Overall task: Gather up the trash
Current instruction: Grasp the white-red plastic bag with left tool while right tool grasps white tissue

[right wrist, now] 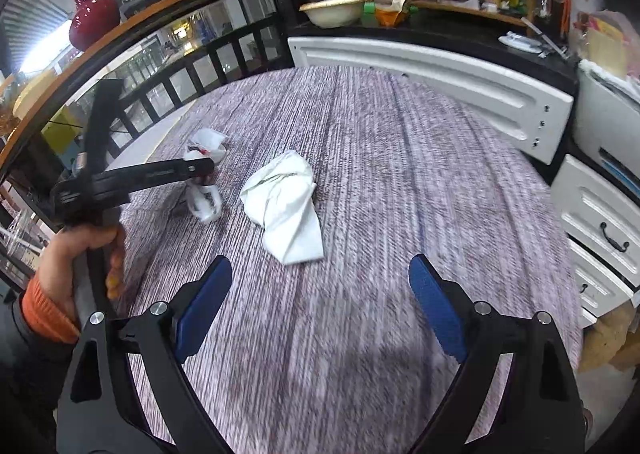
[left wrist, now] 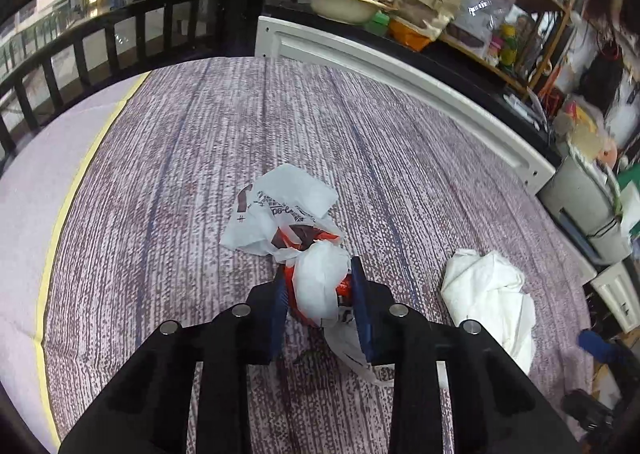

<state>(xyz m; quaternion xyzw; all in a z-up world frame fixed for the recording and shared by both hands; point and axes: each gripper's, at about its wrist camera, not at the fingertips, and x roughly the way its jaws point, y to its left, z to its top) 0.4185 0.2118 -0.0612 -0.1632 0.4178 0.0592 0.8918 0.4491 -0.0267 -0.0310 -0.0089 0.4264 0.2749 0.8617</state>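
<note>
Left gripper clamped on crumpled plastic bag: light, limp, slippery, best pinched at bunched knot. Right gripper spread wide, empty; soft white wad ahead.

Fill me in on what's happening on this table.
A person is clearing trash with a gripper in each hand. The left gripper has its pads pressed on a crumpled plastic bag, white with red and dark print, lying on the tablecloth. The right gripper is open and empty above the cloth, short of a white wad of paper that lies beside the bag, untouched. The left hand shows an orange cuff.
</note>
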